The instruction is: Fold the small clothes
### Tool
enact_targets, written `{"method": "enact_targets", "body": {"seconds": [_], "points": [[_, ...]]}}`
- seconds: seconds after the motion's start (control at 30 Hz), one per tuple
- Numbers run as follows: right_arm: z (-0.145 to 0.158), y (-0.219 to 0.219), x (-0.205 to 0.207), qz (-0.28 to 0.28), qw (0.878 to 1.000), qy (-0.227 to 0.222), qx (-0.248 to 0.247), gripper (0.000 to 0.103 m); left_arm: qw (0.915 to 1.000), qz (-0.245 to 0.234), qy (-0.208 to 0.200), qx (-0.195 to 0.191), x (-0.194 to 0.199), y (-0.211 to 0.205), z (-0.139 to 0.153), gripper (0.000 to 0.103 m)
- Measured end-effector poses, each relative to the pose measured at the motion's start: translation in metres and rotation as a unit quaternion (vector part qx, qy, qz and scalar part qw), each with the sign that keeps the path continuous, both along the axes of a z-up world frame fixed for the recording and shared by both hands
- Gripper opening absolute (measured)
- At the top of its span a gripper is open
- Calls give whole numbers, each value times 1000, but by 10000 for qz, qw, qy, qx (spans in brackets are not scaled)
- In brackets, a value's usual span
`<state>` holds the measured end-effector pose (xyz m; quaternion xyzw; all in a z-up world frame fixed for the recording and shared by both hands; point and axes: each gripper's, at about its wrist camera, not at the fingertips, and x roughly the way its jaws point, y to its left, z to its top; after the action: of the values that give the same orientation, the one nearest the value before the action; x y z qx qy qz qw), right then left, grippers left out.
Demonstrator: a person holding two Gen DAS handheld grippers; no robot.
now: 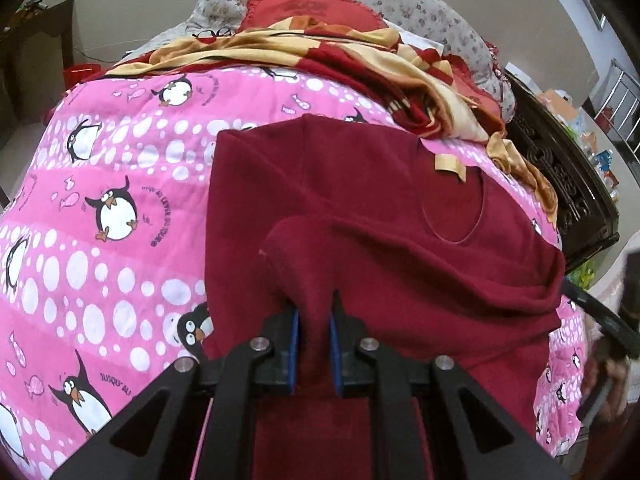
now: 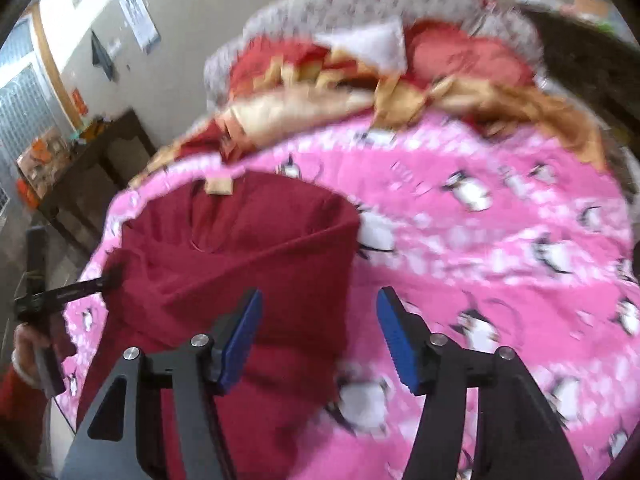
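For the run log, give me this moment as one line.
left gripper: shut on maroon shirt | right gripper: open, empty, at shirt edge | surface: pink penguin blanket | fold: underway

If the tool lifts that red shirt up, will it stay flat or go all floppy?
Probably floppy: the red shirt already bunches into soft folds where the left tool pinches it. It looks light, thin cloth, so the free part would likely droop. It may drag on the penguin blanket rather than slide.

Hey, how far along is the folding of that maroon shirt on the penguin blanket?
Early to midway. One side of the maroon shirt already lies folded over on the pink penguin blanket. The left tool grips a bunched fold of it; the right tool hangs open, holding nothing. The remaining folds and flattening are still to do.
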<state>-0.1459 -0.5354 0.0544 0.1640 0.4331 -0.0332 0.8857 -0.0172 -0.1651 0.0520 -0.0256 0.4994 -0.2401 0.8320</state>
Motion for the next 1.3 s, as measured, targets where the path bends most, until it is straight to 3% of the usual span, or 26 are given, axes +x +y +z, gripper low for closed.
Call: {"method": "enact_targets", "body": {"seconds": [0.03, 0.07, 0.1, 0.2, 0.3, 0.4, 0.57, 0.73, 0.8, 0.87, 1.0, 1.2, 1.3], "points": [[-3, 1, 11, 93, 9999, 101, -22, 79, 10000, -8, 13, -8, 0, 2, 1, 13], [-2, 0, 18, 63, 9999, 57, -106, 51, 10000, -17, 20, -21, -1, 3, 1, 13], [1, -4, 20, -68, 9999, -28, -114, 38, 10000, -28, 16, -33, -1, 5, 2, 13], [4, -25, 24, -639, 9973, -370, 1, 37, 10000, -18, 1, -26, -1, 6, 1, 13], [-14, -37, 33, -893, 9956, -137, 249, 38, 10000, 20, 92, 27, 2, 3, -8, 13], [0, -37, 11, -916, 9951, -196, 319, 50, 9999, 41, 123, 33, 3, 3, -11, 13], [21, -1, -45, 35, 9995, -289, 138, 53, 9999, 40, 149, -39, 4, 5, -11, 13], [-2, 29, -52, 518, 9975, 54, -479, 53, 9999, 50, 107, 89, 3, 0, -10, 14], [-5, 27, -49, 360, 9981, -7, -502, 44, 9999, 54, 91, 93, 3, -1, -7, 14], [11, 19, -58, 151, 9991, -352, -191, 33, 9999, 59, 89, 82, 2, 0, -3, 14], [38, 26, -85, 219, 9968, -741, -218, 33, 10000, -67, -15, 0, -4, 1, 4, 15], [-17, 30, -93, 211, 9994, 266, -10, 33, 9998, -19, 197, 48, -4, 0, -17, 15], [-17, 22, -96, 38, 9988, 472, -106, 33, 9999, -67, 125, 36, -5, 2, -10, 15]]}}
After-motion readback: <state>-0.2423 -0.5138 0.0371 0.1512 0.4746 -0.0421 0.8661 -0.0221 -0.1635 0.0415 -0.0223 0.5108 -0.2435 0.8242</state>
